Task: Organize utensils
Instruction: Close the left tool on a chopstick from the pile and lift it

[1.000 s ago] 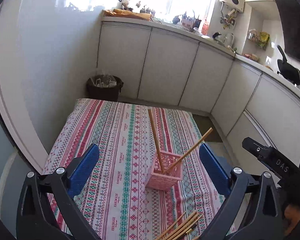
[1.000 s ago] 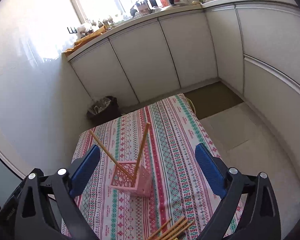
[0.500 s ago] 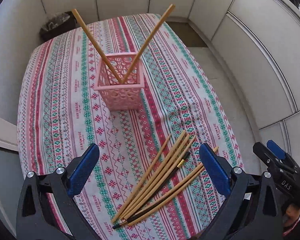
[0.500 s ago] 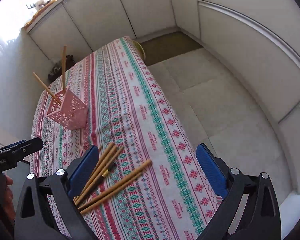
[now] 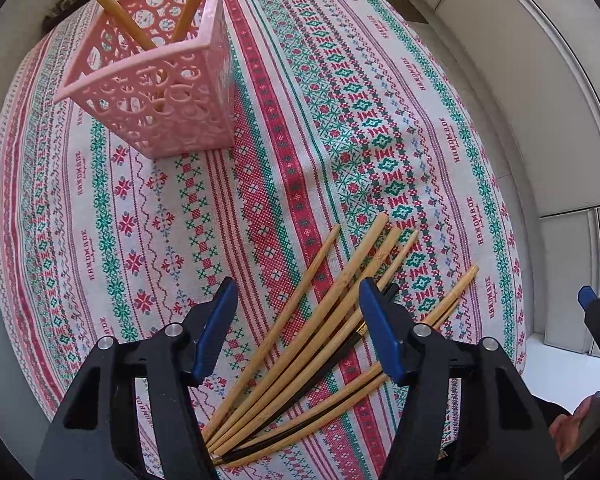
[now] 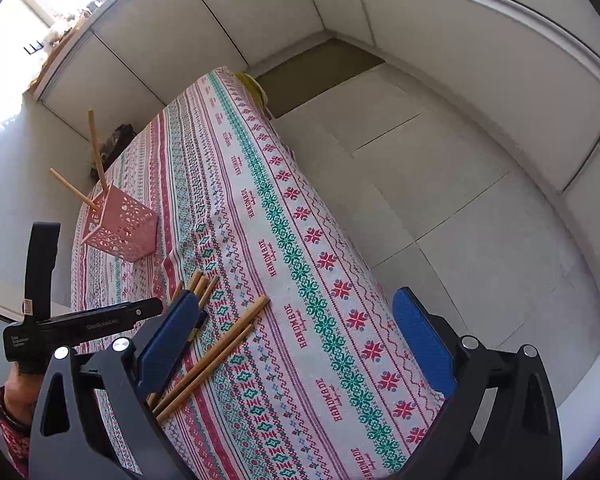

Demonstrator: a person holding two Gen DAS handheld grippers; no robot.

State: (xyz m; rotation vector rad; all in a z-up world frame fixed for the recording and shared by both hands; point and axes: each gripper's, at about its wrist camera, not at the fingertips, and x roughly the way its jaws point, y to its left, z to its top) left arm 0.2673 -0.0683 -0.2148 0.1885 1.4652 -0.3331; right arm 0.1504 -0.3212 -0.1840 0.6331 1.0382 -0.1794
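Observation:
A pile of several wooden chopsticks (image 5: 320, 320), with some dark ones among them, lies on the patterned tablecloth (image 5: 100, 220). My left gripper (image 5: 294, 316) is open and low over the pile, its jaws straddling several sticks without touching them. A pink perforated holder (image 5: 156, 92) stands farther back with two chopsticks (image 5: 112, 0) in it. My right gripper (image 6: 296, 340) is open and empty above the table's near right part; the chopstick pile (image 6: 216, 344) lies by its left finger, and the holder (image 6: 120, 224) is far left.
The table's right edge (image 6: 340, 240) drops to a tiled floor (image 6: 460, 200). White cabinets (image 6: 260, 8) line the back and right. A dark bin stands behind the table's far end. The left gripper's body (image 6: 80, 320) shows in the right wrist view.
My left gripper has dropped down and forward over the chopstick pile, and its jaws have narrowed. My right gripper has moved slightly closer to the table.

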